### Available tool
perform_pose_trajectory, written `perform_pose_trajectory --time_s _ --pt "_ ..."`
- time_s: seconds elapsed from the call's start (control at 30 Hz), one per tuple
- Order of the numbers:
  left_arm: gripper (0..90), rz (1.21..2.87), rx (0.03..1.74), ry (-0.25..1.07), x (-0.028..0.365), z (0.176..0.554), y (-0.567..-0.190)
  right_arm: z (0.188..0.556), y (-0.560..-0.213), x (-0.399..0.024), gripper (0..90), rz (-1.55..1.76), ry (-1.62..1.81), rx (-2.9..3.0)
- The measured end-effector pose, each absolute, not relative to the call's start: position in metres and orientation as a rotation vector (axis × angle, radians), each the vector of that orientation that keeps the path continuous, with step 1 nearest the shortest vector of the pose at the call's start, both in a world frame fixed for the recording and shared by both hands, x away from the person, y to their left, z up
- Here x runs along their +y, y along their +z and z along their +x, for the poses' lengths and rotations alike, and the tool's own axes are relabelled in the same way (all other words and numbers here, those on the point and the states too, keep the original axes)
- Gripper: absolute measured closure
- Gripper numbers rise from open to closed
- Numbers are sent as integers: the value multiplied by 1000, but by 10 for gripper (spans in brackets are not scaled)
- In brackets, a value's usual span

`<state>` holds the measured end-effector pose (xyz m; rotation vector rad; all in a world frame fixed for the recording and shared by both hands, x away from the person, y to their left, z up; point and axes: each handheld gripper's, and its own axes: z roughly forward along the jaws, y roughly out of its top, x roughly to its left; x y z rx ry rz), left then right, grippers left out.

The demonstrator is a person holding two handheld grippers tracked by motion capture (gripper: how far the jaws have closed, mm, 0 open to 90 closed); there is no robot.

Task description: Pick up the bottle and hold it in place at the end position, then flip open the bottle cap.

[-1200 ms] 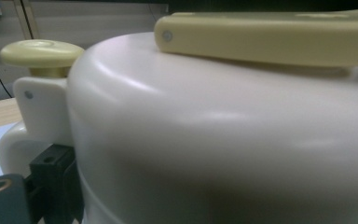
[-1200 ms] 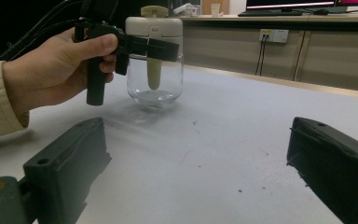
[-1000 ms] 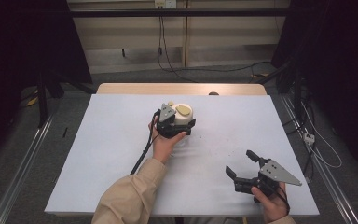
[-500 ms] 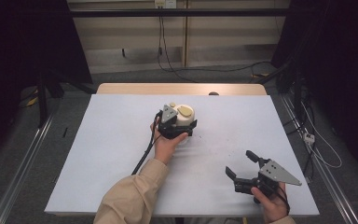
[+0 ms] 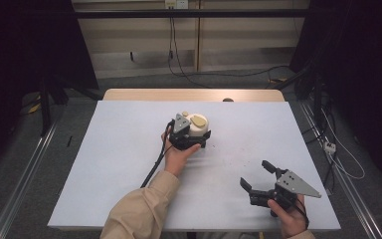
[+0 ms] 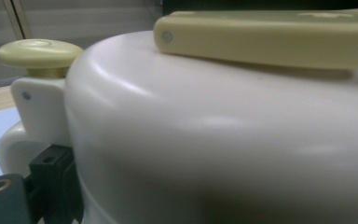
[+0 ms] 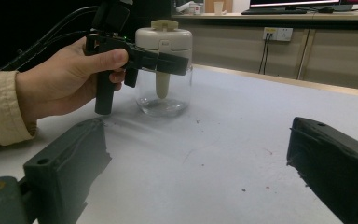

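This looks like a lab or test room set up for recording. A plain white table (image 5: 129, 164) stands alone in the middle of the frame on a grey floor, with metal rails (image 5: 20, 179) running along both lower sides. Dark curtains (image 5: 25, 45) close in the upper left and upper right. Loose cables (image 5: 179, 55) hang down the pale back wall from a socket (image 5: 175, 4) at the top centre.

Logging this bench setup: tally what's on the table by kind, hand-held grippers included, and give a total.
Glass jars with a cream lid: 1, the jar, gripped at its lid by the left gripper.
Hand-held grippers: 2, the left gripper and the right gripper, whose jaws stand apart over bare table.
Total: 3
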<state>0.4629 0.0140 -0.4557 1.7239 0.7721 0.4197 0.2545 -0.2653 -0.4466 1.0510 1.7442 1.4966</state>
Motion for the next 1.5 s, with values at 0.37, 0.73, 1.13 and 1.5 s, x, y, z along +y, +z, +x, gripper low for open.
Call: perform_pose_trajectory --time_s 0.37,0.73,1.13,1.5 --pt "59 1730 736 422 18 460 -459 258 -447 -265 47 1058 1486 1750" --pt "58 1733 740 424 18 460 -459 263 -447 -258 46 1037 1464 1780" --pt "58 1738 743 429 18 459 -458 279 -446 -254 47 1071 1440 1793" --pt "58 1745 738 433 18 459 -458 301 -443 -243 48 1099 1394 1807"
